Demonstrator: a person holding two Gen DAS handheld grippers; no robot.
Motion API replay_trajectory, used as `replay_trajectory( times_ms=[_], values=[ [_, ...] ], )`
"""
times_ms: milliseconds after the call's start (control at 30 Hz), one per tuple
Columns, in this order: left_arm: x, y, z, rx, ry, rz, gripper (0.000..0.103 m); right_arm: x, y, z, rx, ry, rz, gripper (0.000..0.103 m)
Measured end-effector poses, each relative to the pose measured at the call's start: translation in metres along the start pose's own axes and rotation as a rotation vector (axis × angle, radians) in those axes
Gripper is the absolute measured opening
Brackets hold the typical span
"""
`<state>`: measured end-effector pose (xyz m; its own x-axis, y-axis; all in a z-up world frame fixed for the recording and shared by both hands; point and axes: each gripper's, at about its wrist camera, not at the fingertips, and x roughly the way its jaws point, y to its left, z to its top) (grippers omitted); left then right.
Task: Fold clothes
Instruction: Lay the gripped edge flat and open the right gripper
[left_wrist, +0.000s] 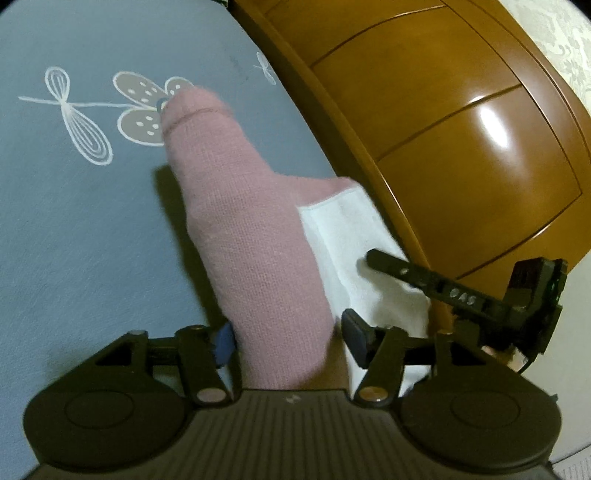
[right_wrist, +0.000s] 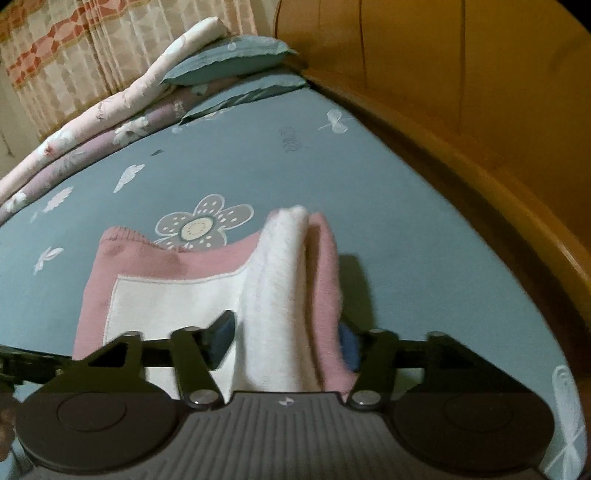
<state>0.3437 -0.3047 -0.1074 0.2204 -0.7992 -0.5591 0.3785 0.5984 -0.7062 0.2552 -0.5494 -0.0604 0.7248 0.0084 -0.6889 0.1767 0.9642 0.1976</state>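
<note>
Your pink-and-white knit (right_wrist: 177, 295) lies on the bed (right_wrist: 406, 229) beside the wooden footboard (right_wrist: 480, 155), one fold standing up as a ridge. It looks soft, light and limp, so it will likely sag and slump; take it at a hemmed edge. The left hand-held gripper (left_wrist: 288, 341) and right hand-held gripper (right_wrist: 286, 341) both straddle the cloth, jaws released. Open room lies leftward; the footboard crowds the right.

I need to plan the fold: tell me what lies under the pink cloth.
The pink cloth lies on the grey-blue floral sheet, partly covering a printed flower. Anything else beneath is hidden.
</note>
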Motion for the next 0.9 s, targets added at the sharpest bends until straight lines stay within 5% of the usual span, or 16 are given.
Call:
replay_trajectory(
  times_ms=[33, 233, 467, 667, 900],
  values=[
    [-0.003, -0.002, -0.001, 0.009, -0.002, 0.008, 0.061, -0.004, 0.0, 0.001, 0.001, -0.02, -0.011, 0.087],
    [-0.038, -0.012, -0.013, 0.064, -0.062, 0.035, 0.068, -0.03, 0.004, 0.005, 0.003, -0.066, 0.016, 0.087],
    [-0.081, -0.015, -0.032, 0.088, -0.129, 0.06, 0.074, -0.039, 0.005, -0.008, 0.076, -0.024, 0.283, 0.088],
    [-0.09, -0.006, -0.045, 0.077, -0.125, 0.083, 0.074, -0.003, -0.019, -0.029, 0.115, 0.047, 0.208, 0.079],
    [-0.103, 0.007, -0.052, 0.058, -0.148, 0.125, 0.078, -0.046, -0.005, -0.029, 0.098, 0.007, 0.227, 0.08]
  ],
)
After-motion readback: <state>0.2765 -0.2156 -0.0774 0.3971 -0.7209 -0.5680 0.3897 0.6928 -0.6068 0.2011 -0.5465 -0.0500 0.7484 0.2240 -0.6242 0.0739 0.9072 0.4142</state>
